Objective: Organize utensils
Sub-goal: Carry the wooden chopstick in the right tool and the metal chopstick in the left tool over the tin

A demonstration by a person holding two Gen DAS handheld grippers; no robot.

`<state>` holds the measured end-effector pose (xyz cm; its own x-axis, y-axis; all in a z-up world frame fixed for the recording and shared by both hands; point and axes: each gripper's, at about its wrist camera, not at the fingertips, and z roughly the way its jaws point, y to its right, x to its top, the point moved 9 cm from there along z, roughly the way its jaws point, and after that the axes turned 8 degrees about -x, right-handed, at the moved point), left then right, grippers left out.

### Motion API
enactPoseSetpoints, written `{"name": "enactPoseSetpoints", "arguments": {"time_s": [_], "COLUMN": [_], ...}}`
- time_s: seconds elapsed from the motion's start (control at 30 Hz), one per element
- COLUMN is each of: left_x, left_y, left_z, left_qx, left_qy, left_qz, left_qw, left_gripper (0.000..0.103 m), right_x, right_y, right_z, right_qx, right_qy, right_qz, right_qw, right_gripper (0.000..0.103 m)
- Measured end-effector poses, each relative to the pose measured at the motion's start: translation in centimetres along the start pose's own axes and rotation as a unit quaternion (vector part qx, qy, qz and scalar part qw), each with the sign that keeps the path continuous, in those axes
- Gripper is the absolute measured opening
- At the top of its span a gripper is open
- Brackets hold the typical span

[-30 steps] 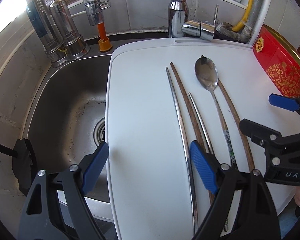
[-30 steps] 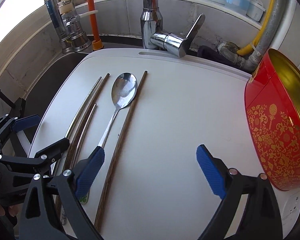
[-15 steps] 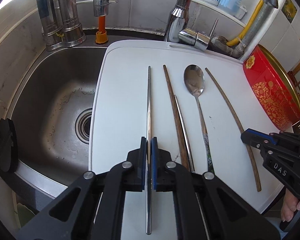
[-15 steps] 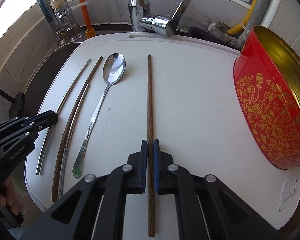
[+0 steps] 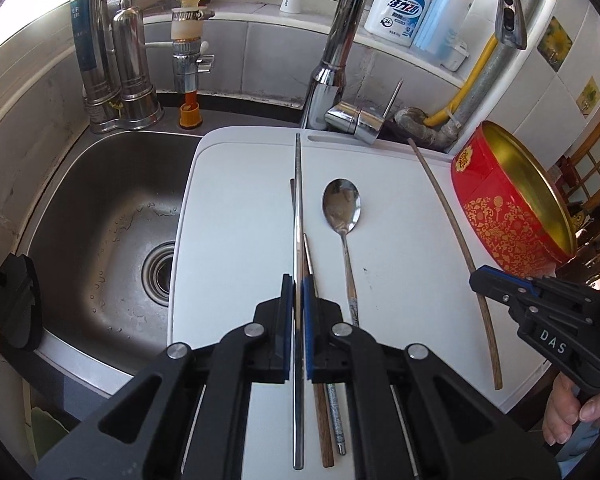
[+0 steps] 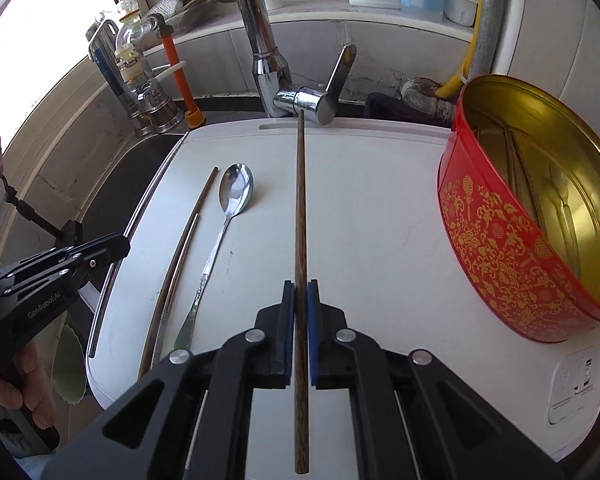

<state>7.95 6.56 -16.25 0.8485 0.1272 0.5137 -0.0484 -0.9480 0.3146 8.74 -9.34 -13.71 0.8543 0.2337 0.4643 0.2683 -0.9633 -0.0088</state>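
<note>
My left gripper (image 5: 298, 292) pinches a metal chopstick (image 5: 298, 208), lifted over the white board (image 5: 236, 208). My right gripper (image 6: 300, 296) clamps a wooden chopstick (image 6: 300, 200) the same way. On the board lie a spoon (image 6: 236, 192), another wooden chopstick (image 6: 188, 236) and a second metal one just beside it. The red tin (image 6: 500, 248) stands at the board's right edge, tilted, with utensils inside.

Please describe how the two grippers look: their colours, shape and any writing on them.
Both the left gripper and the right gripper are black, angular plastic frames with silver rivets and blue ribbed pads on the fingers. Seen from the side, one reads "DAS", the other "GenRobot.AI". A bare hand holds each handle.
</note>
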Motion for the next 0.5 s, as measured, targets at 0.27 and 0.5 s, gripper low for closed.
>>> {"name": "enactPoseSetpoints", "arguments": {"time_s": [0.27,0.5], "left_x": [4.1,6.1], "left_y": [7.2,14.4], "left_z": [-2.8,-1.1], "left_qx": [-0.034,-0.078], "left_qy": [0.05,0.042], "left_qz": [0.04,0.072], "left_qw": [0.9973,0.9935], "left_gripper": [0.005,0.005], "right_x": [2.9,3.3], "right_y": [5.8,13.9], "right_z": [-7.9,-10.6], "right_qx": [-0.002,-0.029], "right_qy": [0.112,0.139], "right_qz": [0.039,0.099], "right_qw": [0.993,0.985], "right_gripper": [0.006,0.007]}}
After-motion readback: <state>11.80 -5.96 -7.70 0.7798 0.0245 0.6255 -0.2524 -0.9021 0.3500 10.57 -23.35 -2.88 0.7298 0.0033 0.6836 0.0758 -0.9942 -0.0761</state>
